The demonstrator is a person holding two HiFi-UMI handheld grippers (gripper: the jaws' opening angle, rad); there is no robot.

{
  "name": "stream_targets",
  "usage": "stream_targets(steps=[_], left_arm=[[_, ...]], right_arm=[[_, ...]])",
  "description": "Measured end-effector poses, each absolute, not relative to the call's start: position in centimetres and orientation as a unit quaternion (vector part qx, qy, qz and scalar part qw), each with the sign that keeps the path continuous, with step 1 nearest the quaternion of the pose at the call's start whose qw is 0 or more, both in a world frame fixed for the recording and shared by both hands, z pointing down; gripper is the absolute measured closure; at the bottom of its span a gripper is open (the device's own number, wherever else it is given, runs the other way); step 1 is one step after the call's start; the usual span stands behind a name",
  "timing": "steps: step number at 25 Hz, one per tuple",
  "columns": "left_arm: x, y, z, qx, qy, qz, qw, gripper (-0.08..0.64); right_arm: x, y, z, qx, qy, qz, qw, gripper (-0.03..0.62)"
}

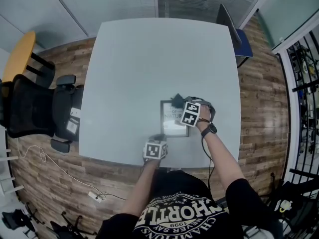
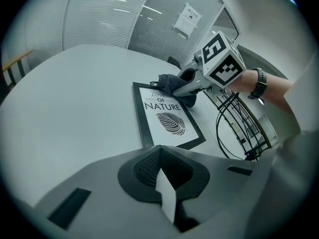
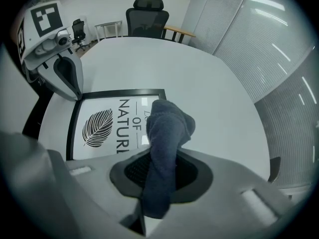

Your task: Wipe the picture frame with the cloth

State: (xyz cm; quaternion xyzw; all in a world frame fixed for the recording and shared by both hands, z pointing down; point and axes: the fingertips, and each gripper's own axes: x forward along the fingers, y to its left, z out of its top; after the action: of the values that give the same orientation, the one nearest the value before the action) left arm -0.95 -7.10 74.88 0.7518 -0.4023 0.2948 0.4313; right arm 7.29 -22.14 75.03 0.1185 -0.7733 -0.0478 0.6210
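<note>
Left tongs (image 2: pixel 167 185) together, right tongs (image 3: pixel 158 180) on cloth (image 3: pixel 168 126).

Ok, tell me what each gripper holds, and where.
Right gripper: the cloth, pinched partway along, bunched end sticking out ahead. Left gripper: nothing, fingers together.

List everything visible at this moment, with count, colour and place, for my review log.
table: one, pale grey, middle of the room
picture frame: one, black border around a white leaf print, flat on the table near the person
cloth: one, dark blue-grey, over the frame's far edge
office chair: one, black, left of the table
blue chair: one, at the table's far right corner
orange tabletop: one, far left
watch: one, black, on the right wrist
left gripper: one, grey, jaws together, tip at the frame's near left corner
right gripper: one, grey, jaws shut on the cloth
</note>
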Motion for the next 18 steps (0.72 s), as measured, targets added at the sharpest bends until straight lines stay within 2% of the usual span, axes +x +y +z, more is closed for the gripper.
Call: stream_targets(steps=[8,13,18], left_arm=[[-0.7,-6.9,75.3,0.754,-0.397,0.290,0.436,0.566],[-0.6,-6.9,75.5,0.752,-0.400,0.284,0.440,0.566],[-1.0,-7.3,74.7,0.747,-0.409,0.283,0.441,0.566]], right_arm=[[0.5,-20.5,72.9,0.085,-0.812,-0.059,0.574,0.515],[-3.3,-19.0,74.0,0.040,-0.812,-0.084,0.576,0.517],[-2.9,-18.6,75.1,0.029,-0.801,-0.088,0.591,0.517]])
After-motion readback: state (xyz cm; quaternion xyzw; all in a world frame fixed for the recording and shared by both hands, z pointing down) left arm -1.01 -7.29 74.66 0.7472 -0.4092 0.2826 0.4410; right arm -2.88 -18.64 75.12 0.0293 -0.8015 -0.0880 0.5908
